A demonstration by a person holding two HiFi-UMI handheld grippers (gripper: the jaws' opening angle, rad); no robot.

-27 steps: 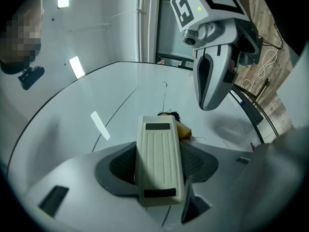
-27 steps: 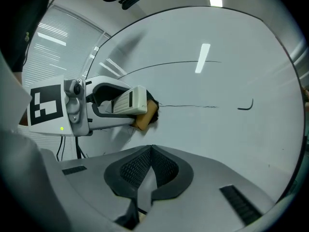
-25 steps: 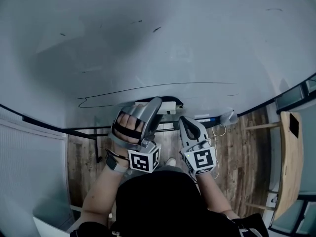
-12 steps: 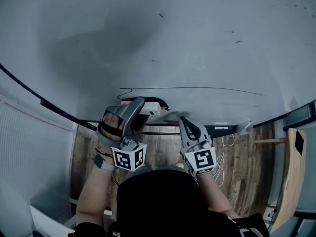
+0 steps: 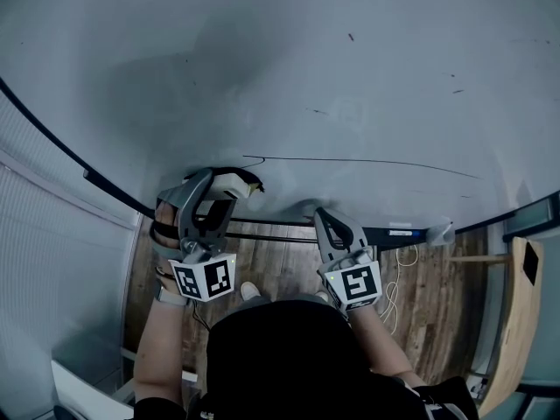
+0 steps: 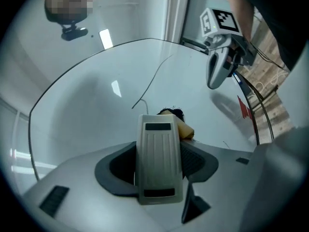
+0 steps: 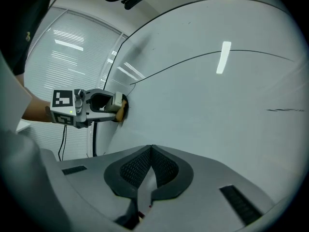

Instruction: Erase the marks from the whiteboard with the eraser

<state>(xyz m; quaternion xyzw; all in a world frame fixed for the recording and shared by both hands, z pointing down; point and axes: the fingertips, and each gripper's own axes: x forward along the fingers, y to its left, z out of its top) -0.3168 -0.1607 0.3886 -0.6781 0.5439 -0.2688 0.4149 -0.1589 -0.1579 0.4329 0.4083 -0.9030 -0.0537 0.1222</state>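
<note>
Fingers (image 6: 195,159) of the left gripper (image 5: 220,184) clamp the eraser (image 6: 159,153), pressing its pad to the whiteboard (image 5: 350,86). The black line's (image 5: 367,162) hooked end lies just beyond them, ready for wiping. Right gripper (image 7: 150,151) fingers are together, empty and idle. Since half a second ago, the eraser has slid left toward the hook, and the line remains.

This looks like an office or meeting room. A large wall-mounted whiteboard (image 5: 350,103) fills the view, and slatted window blinds (image 7: 72,50) hang beside it. A wood-plank floor (image 5: 280,265) runs below, and white cables (image 5: 404,256) trail under the board's lower rail.
</note>
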